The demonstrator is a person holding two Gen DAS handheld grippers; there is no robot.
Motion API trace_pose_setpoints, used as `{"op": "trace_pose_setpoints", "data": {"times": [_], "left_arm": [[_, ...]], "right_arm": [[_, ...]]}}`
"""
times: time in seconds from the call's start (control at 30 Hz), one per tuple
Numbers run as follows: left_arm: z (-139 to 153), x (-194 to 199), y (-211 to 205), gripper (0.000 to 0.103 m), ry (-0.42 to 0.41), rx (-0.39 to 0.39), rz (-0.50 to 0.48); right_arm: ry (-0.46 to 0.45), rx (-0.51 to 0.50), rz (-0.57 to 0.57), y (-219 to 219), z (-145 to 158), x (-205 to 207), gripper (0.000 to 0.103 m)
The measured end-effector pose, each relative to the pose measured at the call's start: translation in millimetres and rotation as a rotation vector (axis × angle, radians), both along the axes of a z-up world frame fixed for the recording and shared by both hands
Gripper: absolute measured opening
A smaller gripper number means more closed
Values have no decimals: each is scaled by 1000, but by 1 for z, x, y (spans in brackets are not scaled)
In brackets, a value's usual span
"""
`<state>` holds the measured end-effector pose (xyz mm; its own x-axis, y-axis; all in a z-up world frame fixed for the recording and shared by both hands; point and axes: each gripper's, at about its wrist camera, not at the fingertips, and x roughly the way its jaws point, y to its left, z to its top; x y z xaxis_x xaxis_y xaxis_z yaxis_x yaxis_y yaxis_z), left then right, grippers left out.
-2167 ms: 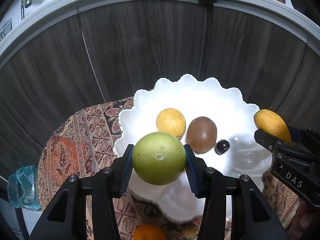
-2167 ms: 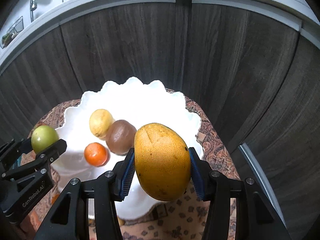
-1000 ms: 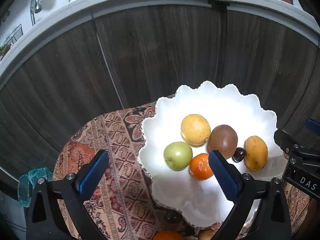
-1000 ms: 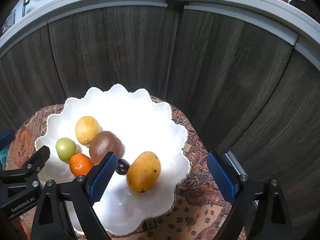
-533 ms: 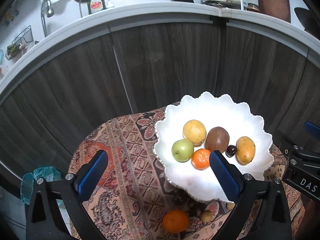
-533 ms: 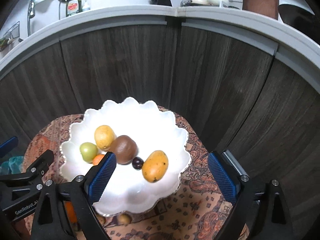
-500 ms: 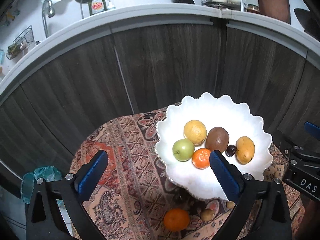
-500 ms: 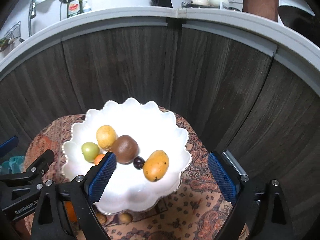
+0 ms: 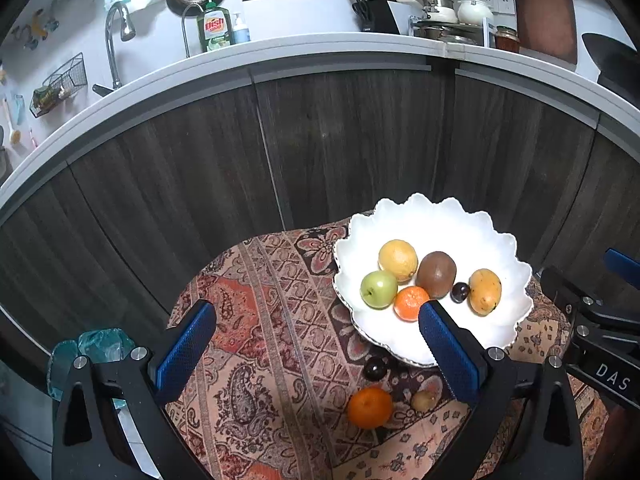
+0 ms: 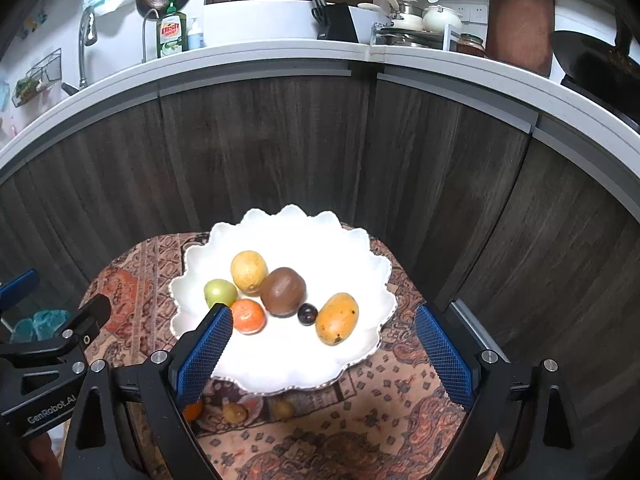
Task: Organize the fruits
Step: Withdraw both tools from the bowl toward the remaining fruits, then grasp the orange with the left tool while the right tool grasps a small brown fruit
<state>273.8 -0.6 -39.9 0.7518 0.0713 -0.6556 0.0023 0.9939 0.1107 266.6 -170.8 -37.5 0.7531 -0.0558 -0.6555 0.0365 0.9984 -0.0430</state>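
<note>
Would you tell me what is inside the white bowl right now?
In the bowl lie a lemon, green apple, orange, kiwi, dark plum and mango. A claw pad covers its near-left floor.

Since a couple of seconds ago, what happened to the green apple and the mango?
Both were let go into the white bowl. The green apple left the left tongs; the mango left the right tongs. Both tongs now stand open, empty and pulled back. The lemon, brown fruit, plum and cloth stayed put.

left hand-held gripper (image 9: 316, 340) jaws wide apart and empty, right hand-held gripper (image 10: 324, 344) likewise, both angled downward
</note>
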Motion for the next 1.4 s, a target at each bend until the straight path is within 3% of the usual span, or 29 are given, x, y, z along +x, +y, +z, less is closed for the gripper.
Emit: {"op": "trace_pose_setpoints", "data": {"times": [0.27,0.87,1.27,1.4], "left_arm": [[-18,-12,-4,103,27,-7,-22],[-83,-20,-7,102,118,-15,-60],[-124,-13,-14,93,180,-8,-90],[-138,-8,-16,86,209,-2,-95]], "right_arm": [[15,-7,-3,-1,-13,-13,93],[82,-21,19,4,-72,-24,93],[143,-25,40,2,-113,-18,93],[168,-32,62,4,-124,-14,93]]}}
